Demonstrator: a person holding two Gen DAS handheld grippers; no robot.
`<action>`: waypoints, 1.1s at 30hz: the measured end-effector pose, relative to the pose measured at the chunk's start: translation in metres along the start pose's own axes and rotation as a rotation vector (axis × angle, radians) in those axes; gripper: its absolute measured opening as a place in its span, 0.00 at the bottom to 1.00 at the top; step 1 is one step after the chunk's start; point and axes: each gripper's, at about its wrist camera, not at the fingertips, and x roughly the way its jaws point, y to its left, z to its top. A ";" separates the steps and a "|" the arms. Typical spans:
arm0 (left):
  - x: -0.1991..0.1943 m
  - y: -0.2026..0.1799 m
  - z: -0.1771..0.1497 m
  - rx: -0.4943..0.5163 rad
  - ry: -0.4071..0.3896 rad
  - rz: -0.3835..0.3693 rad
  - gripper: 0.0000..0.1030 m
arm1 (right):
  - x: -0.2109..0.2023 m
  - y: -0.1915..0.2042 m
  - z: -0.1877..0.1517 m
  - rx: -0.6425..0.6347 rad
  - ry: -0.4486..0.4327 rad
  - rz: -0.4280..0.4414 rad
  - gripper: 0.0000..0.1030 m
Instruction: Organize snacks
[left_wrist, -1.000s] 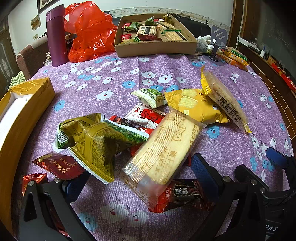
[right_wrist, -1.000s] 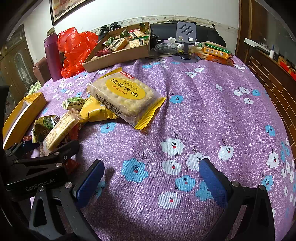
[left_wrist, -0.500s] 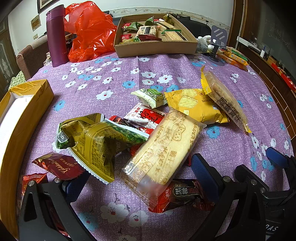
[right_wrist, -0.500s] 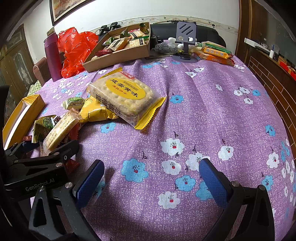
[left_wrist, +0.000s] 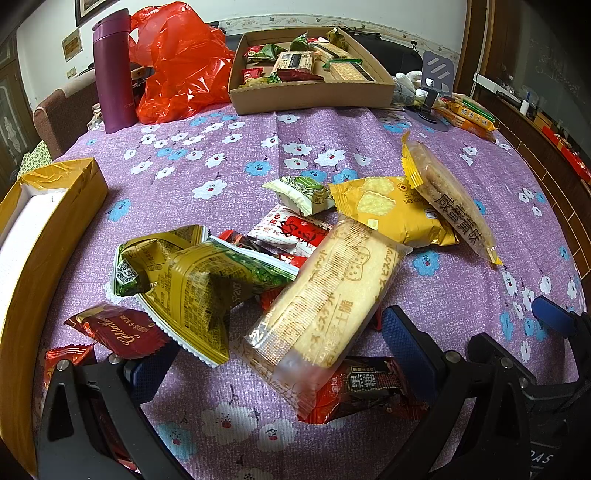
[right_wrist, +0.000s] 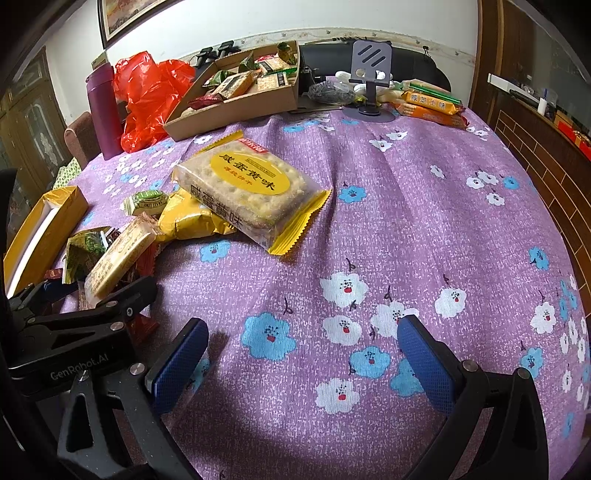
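A pile of snacks lies on the purple flowered tablecloth (right_wrist: 406, 221). In the left wrist view a long clear biscuit packet (left_wrist: 325, 302) reaches in between the fingers of my left gripper (left_wrist: 277, 362), which is open. Beside it lie a green-gold packet (left_wrist: 195, 288), a dark red wrapper (left_wrist: 118, 332) and a red-black wrapper (left_wrist: 369, 384). Farther off are a yellow cracker bag (left_wrist: 391, 210) and a square biscuit pack (right_wrist: 247, 188). My right gripper (right_wrist: 301, 365) is open over bare cloth, to the right of the pile. A cardboard tray (left_wrist: 314, 98) holding several snacks stands at the back.
A yellow box (left_wrist: 55, 236) sits open at the left table edge. A purple flask (left_wrist: 112, 74) and a red plastic bag (left_wrist: 177, 66) stand at the back left. A phone stand (right_wrist: 369, 66) and orange packs (right_wrist: 432, 105) are at the back right.
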 end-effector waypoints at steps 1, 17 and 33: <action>0.000 0.000 0.000 0.000 0.000 0.000 1.00 | -0.001 0.000 -0.001 -0.001 0.002 -0.001 1.00; -0.023 0.012 -0.003 0.048 0.084 -0.200 0.80 | 0.000 0.003 0.000 -0.028 0.017 -0.013 1.00; -0.148 0.166 -0.045 -0.177 -0.222 -0.336 0.80 | -0.001 0.001 0.000 -0.005 0.003 -0.017 1.00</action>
